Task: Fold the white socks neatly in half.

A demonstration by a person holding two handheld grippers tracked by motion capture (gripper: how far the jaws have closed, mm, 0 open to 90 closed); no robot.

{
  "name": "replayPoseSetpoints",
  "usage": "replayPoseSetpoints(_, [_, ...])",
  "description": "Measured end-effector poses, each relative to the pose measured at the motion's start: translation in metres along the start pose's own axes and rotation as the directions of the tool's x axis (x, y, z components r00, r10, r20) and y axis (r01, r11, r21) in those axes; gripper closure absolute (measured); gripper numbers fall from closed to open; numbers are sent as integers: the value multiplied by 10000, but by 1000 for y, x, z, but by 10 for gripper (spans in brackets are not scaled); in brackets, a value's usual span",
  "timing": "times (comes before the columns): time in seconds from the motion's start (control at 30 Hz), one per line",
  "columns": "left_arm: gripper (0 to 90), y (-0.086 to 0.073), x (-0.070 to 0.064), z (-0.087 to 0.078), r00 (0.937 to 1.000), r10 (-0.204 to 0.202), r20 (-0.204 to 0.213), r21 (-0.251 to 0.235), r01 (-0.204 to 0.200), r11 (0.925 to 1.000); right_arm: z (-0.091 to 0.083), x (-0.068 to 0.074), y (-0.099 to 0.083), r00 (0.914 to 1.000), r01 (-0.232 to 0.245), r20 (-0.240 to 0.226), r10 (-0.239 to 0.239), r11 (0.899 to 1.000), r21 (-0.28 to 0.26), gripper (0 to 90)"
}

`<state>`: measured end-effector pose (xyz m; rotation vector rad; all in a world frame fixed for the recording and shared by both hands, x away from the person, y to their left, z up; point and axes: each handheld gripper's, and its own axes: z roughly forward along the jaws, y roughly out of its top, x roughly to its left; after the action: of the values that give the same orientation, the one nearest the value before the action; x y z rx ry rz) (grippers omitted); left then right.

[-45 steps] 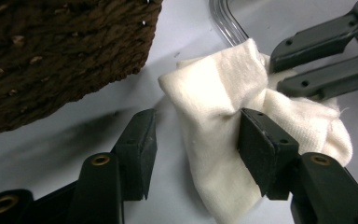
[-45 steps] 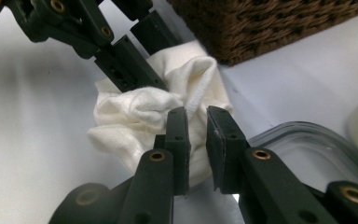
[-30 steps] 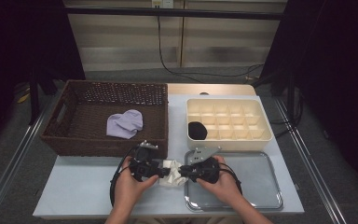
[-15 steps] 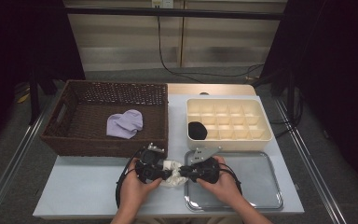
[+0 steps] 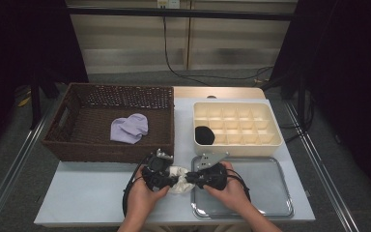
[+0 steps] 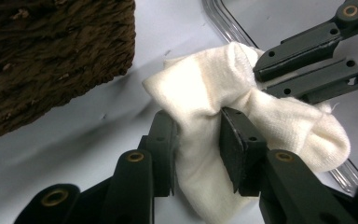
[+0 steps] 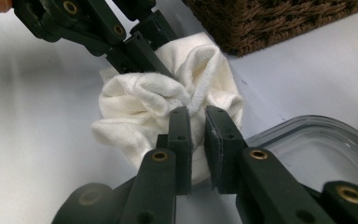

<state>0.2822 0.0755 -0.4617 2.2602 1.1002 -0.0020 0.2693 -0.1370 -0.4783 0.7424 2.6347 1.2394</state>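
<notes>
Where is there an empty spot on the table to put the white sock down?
The tray right of the right gripper is bare. So is the table left of the left gripper, in front of the basket. Most pockets of the box are free; one holds a black sock. It is crowded in the middle, where both grippers pinch the white sock.

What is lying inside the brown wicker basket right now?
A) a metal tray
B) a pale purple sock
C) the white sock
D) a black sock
B: a pale purple sock lies on the floor of the basket, while the white sock is pinched between the two grippers on the table.
</notes>
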Motion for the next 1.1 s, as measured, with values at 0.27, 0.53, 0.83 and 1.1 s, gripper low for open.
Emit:
replayPoseSetpoints(0.27, [680, 0, 4, -11, 9972, -518, 530, -95, 524, 9986, 0, 1, 0, 10000, 5, 16, -5, 10000, 2, 810])
replayPoseSetpoints(0.53, [667, 2, 4, -20, 9958, -655, 641, -199, 669, 9976, 0, 0, 0, 10000, -32, 12, 32, 10000, -5, 811])
replayPoseSetpoints(0.83, [747, 3, 6, -23, 9950, -736, 679, -91, 744, 9972, 0, 0, 0, 10000, -7, -9, 7, 10000, 6, 815])
replayPoseSetpoints(1.1, [835, 3, 7, -19, 9958, -776, 476, 19, 776, 9970, -2, 0, 1, 10000, -25, 37, 26, 10000, -26, 809])
